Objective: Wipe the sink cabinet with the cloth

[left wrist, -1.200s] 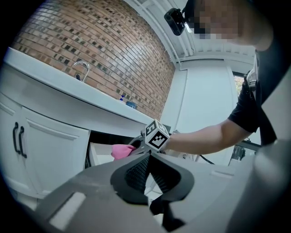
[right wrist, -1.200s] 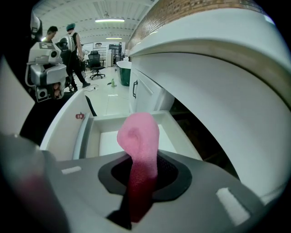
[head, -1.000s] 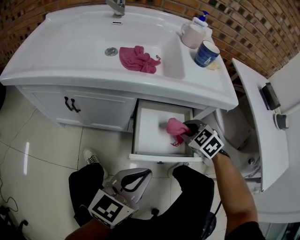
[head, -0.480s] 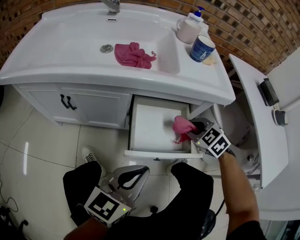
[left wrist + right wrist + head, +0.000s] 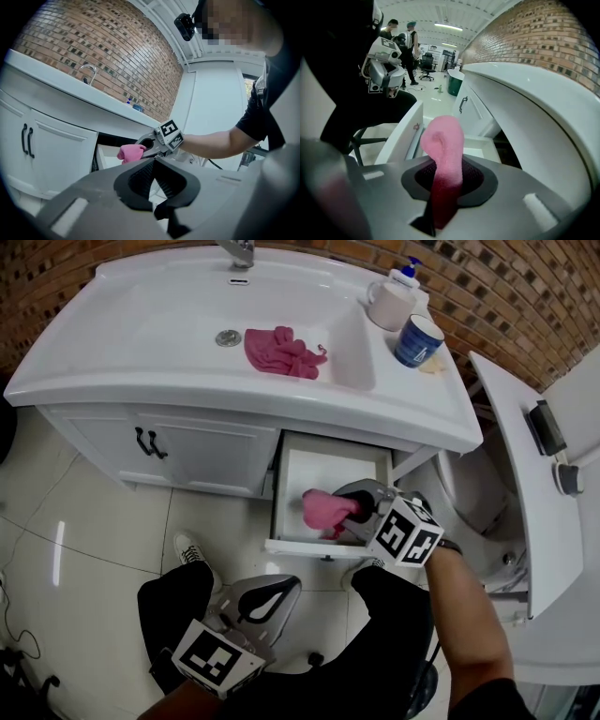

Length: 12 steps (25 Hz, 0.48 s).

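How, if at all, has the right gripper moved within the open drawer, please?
Yes. The right gripper and its pink cloth have swept leftward, from the right side of the drawer toward its left.

No lettering can be read anywhere; the print on the blue cup (image 5: 416, 341) is too small to make out

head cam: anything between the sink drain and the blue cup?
Yes. In the head view a crumpled pink cloth lies in the basin between the drain and the blue cup, then the basin's right wall.
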Available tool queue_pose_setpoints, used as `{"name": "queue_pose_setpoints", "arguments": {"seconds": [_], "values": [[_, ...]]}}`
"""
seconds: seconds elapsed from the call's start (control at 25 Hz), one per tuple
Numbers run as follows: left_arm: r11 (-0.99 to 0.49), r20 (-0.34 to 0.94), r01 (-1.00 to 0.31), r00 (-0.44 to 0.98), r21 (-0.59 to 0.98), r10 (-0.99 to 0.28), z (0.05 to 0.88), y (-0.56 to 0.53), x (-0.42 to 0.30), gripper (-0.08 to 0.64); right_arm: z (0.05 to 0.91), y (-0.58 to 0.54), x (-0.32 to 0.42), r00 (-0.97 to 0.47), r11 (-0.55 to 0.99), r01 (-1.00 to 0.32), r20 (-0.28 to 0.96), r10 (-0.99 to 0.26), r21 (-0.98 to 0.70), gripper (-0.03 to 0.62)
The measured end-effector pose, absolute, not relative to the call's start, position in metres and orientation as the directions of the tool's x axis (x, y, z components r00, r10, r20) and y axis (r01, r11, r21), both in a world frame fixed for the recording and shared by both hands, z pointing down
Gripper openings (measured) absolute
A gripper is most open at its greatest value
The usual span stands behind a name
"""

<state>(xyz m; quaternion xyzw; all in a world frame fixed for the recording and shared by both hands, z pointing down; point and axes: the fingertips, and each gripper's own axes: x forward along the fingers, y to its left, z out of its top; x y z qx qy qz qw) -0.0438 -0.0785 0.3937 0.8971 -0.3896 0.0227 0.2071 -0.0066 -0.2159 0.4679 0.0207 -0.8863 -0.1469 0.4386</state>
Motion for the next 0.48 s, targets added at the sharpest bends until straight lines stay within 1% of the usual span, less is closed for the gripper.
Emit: {"name": "queue_pose_setpoints", "arguments": {"seconds": [0.16, 0.24, 0.36, 0.48], "values": [[-0.588, 0.123, -0.717, 0.667, 0.374, -0.735, 0.376, -0.085, -0.056, 0.006, 0.476, -0.214, -0.032, -0.636, 0.967, 0.120, 0.765, -0.099, 0.225, 0.080], [-0.575, 0.122, -0.725, 0.655, 0.378, -0.746, 0.378, -0.086, -0.063, 0.006, 0.479, -0.213, -0.042, -0.641, 0.969, 0.136, 0.764, -0.074, 0.208, 0.080], [-0.571, 0.157, -0.733, 0.654, 0.369, -0.740, 0.387, -0.084, -0.071, 0.006, 0.484, -0.208, -0.050, -0.633, 0.968, 0.165, 0.773, -0.043, 0.188, 0.080], [-0.571, 0.145, -0.731, 0.654, 0.374, -0.742, 0.386, -0.086, -0.073, 0.006, 0.488, -0.207, -0.051, -0.624, 0.970, 0.167, 0.780, -0.036, 0.178, 0.080]]}}
